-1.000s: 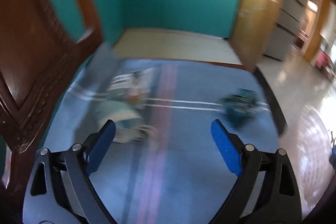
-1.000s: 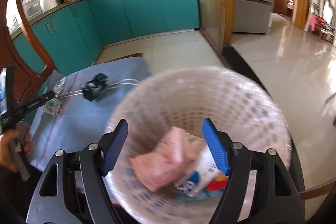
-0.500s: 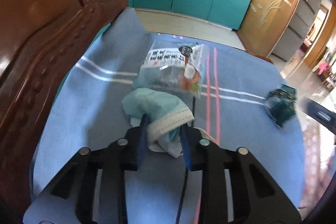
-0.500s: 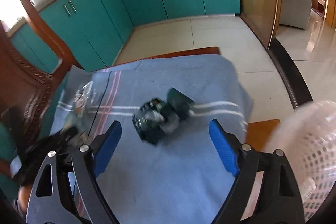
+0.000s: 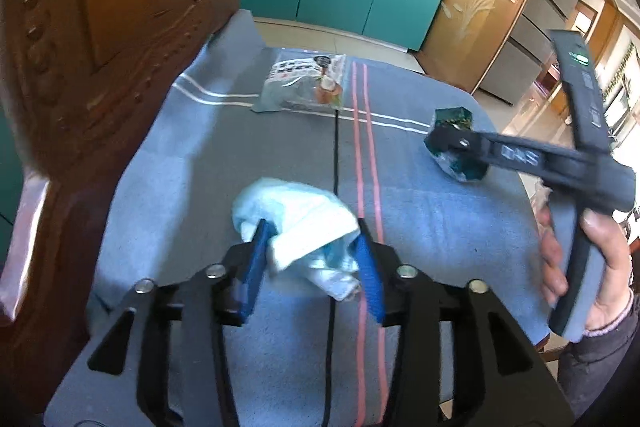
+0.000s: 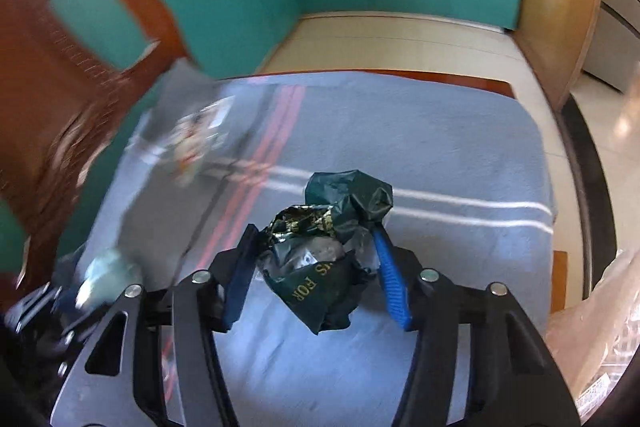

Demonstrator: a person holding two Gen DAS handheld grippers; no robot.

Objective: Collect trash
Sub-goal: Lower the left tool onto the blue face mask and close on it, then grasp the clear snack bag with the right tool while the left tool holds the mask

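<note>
The right gripper (image 6: 316, 267) pinches a crumpled dark green wrapper (image 6: 328, 247) on the blue tablecloth (image 6: 440, 155).

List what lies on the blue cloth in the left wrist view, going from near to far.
Crumpled face mask held in the left gripper → dark green wrapper under the right gripper's fingertips → printed snack bag at the far edge.
</note>
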